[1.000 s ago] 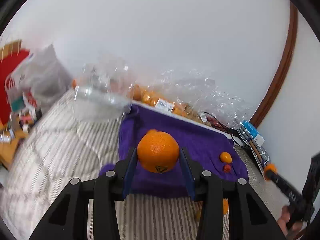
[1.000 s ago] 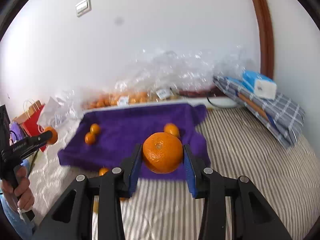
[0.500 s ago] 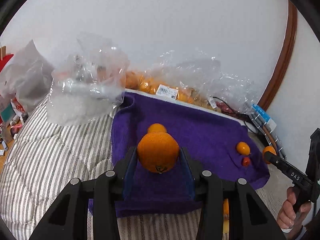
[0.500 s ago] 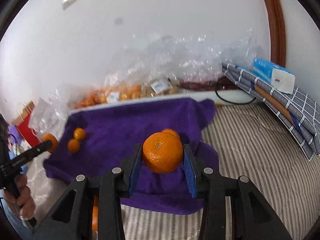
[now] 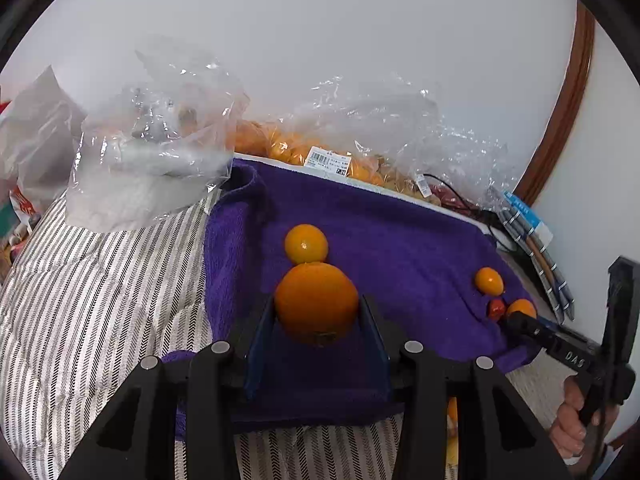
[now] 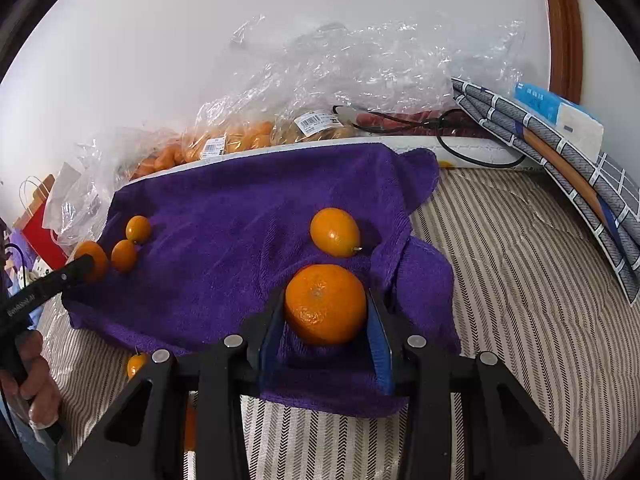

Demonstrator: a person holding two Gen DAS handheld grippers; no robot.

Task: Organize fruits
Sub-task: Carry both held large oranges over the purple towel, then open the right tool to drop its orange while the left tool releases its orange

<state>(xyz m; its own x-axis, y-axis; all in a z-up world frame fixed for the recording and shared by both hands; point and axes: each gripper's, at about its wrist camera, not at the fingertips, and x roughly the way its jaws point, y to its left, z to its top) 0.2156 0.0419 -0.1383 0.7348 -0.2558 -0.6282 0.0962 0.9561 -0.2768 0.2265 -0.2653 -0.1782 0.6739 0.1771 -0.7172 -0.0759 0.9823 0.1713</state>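
Note:
My left gripper (image 5: 316, 312) is shut on a large orange (image 5: 316, 302) and holds it low over the near left part of a purple towel (image 5: 392, 236). A smaller orange (image 5: 306, 243) lies just beyond it. My right gripper (image 6: 326, 308) is shut on another large orange (image 6: 326, 304) over the towel's (image 6: 224, 208) near right part, with a small orange (image 6: 335, 232) just behind. Small oranges (image 6: 138, 229) lie at the towel's left edge, by the other gripper's tip (image 6: 86, 264).
Clear plastic bags of oranges (image 6: 236, 140) line the wall behind the towel. An empty clear bag (image 5: 148, 152) lies at the left. Folded checked cloth with a blue box (image 6: 560, 112) lies at the right. A small orange (image 6: 136, 364) sits on the striped bedding (image 6: 500, 280).
Both grippers have moved forward and down toward the towel, each still holding its orange. The fruits on the towel now appear closer.

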